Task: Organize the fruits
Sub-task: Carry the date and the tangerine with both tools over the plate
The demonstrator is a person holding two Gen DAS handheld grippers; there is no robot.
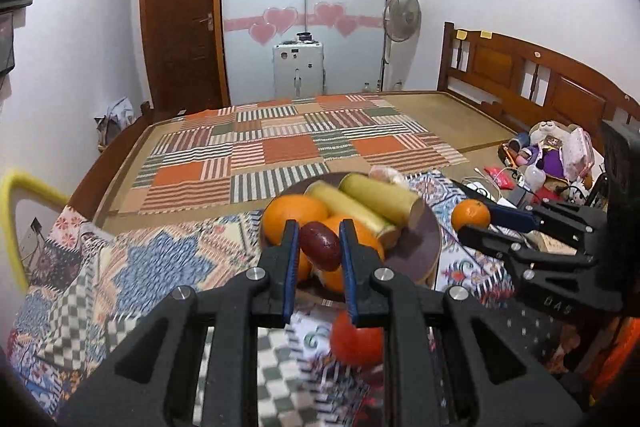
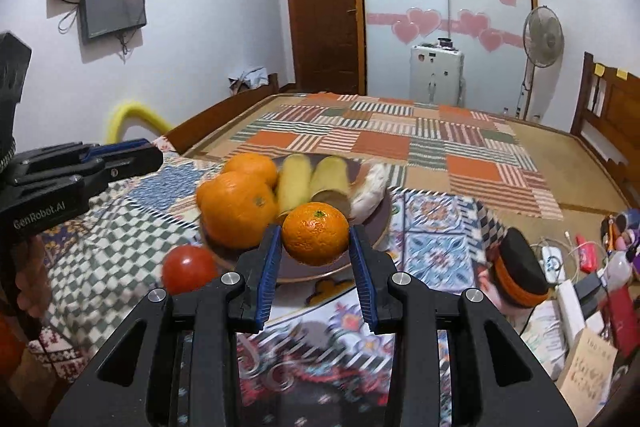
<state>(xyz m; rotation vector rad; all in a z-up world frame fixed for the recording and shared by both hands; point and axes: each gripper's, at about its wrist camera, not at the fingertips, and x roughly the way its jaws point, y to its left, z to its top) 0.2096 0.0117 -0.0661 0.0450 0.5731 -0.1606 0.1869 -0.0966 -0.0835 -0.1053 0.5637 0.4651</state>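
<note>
A round dark plate (image 1: 420, 247) (image 2: 380, 223) on the patterned cloth holds several oranges (image 1: 294, 215) (image 2: 236, 211), two yellow-green cut stalks (image 1: 380, 197) (image 2: 296, 179) and a pale peeled fruit (image 2: 370, 187). My left gripper (image 1: 319, 245) is shut on a dark red date (image 1: 320, 246), held above the plate's near side. My right gripper (image 2: 316, 239) is shut on a small mandarin (image 2: 316, 238) (image 1: 470, 214), held just over the plate's near edge. A red tomato (image 1: 356, 341) (image 2: 188, 269) lies on the cloth in front of the plate.
The plate sits on a bed with a patchwork mat (image 1: 280, 151). A clutter of toys, cables and boxes (image 1: 548, 163) (image 2: 592, 267) lies to the right, with a small hat-shaped item (image 2: 516, 271). A wooden headboard (image 1: 540, 83) stands at the right, a fan (image 1: 401, 17) behind.
</note>
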